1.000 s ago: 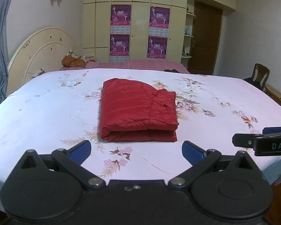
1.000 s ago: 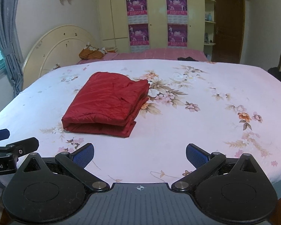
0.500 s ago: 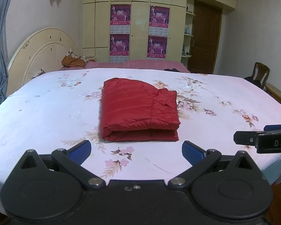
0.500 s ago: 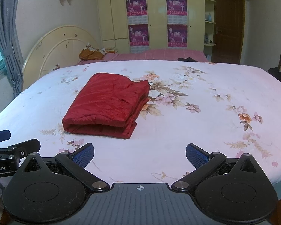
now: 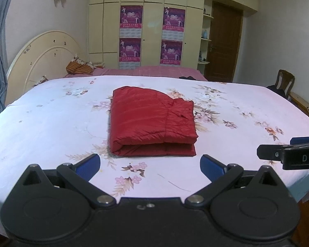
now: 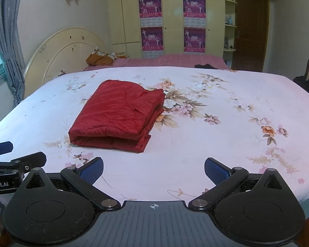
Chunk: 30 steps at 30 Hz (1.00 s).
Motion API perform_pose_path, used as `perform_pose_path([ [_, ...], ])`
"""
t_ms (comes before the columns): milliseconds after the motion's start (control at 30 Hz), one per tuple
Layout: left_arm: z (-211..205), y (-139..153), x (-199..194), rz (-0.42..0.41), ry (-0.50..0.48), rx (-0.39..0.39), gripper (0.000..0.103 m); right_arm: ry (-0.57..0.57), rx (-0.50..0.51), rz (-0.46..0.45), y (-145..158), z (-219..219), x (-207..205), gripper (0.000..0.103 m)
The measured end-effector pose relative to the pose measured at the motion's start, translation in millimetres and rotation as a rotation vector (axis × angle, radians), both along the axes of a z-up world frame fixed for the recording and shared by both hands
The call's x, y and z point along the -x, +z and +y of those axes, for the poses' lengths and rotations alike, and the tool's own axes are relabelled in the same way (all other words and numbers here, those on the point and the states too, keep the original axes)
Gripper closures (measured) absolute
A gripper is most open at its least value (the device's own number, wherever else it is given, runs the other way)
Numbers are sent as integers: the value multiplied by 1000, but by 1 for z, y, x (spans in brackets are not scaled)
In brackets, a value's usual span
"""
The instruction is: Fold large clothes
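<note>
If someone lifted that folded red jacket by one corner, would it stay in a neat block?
Probably not: the red quilted jacket lies in loose stacked layers with open edges, so it would likely unfold and droop. Its puffy, shiny fabric suggests it is light and somewhat slippery.

Right gripper (image 5: pixel 290 156) at 3 o'clock in left wrist view: cut by frame edge, lettering readable only to "DAS", finger spread not judgeable there. Left gripper (image 6: pixel 14 160) at 9 o'clock in right wrist view: cut likewise, label starts mid-word. Posters (image 6: pixel 150 6) on wardrobe, 12 o'clock: print too small to read. Dark item (image 6: pixel 206 66) on far pink bed, 1 o'clock: unidentifiable. Chair (image 5: pixel 285 82), 2 o'clock: lower part hidden behind bed (image 5: pixel 51 123). Folded red jacket (image 5: pixel 152 121): inner layers and underside hidden.
</note>
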<state>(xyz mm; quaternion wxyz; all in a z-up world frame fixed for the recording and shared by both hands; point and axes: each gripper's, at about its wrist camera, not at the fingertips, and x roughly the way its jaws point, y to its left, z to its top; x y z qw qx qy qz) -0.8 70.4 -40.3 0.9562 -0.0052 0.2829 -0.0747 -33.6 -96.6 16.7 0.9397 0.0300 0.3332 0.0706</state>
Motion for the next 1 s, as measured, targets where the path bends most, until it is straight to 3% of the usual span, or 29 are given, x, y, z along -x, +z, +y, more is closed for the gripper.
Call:
perform_pose_path([
  [1000, 25, 2, -3, -19, -13, 16, 0, 18, 14, -6, 3, 21, -4, 0],
])
